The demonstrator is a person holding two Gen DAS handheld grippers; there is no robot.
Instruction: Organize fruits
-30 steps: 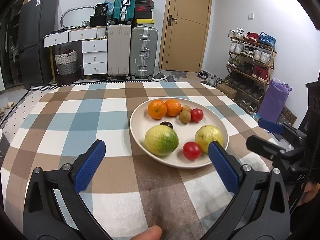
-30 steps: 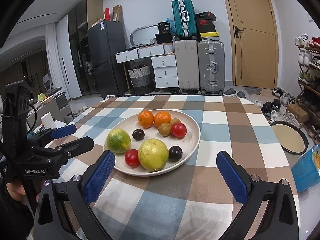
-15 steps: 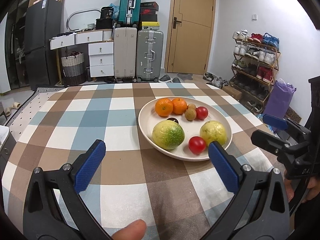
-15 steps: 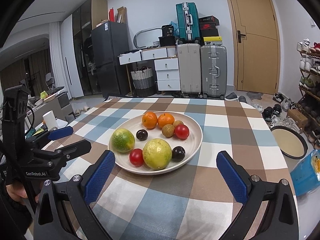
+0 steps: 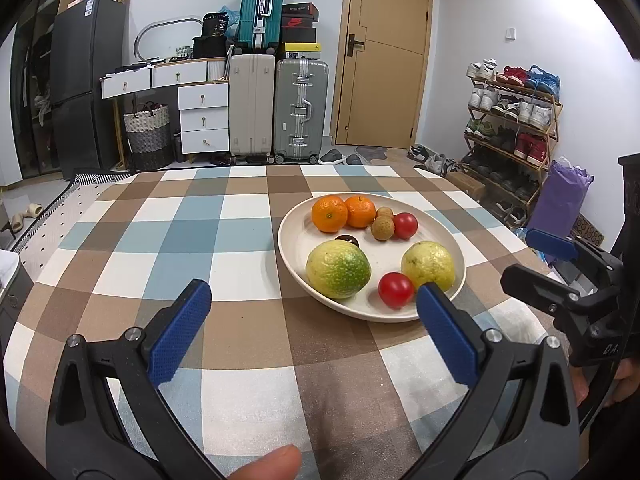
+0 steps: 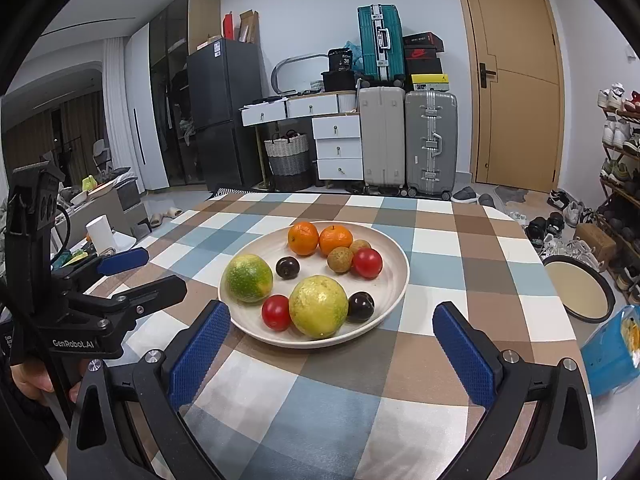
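A cream plate [image 6: 394, 280] on the checked desk [image 5: 168, 240] holds oranges, tomatoes, plums and green-yellow fruit; both grippers' fingers [image 5: 180, 332] spread wide, empty.

Your left wrist camera looks at the plate [image 5: 290, 256] from its near left, your right wrist camera from its near right [image 6: 402, 280]; both face the door and share the plate.

Checked-cloth table [image 6: 436, 236] w/ one cream plate [image 6: 394, 286] of fruit on it.
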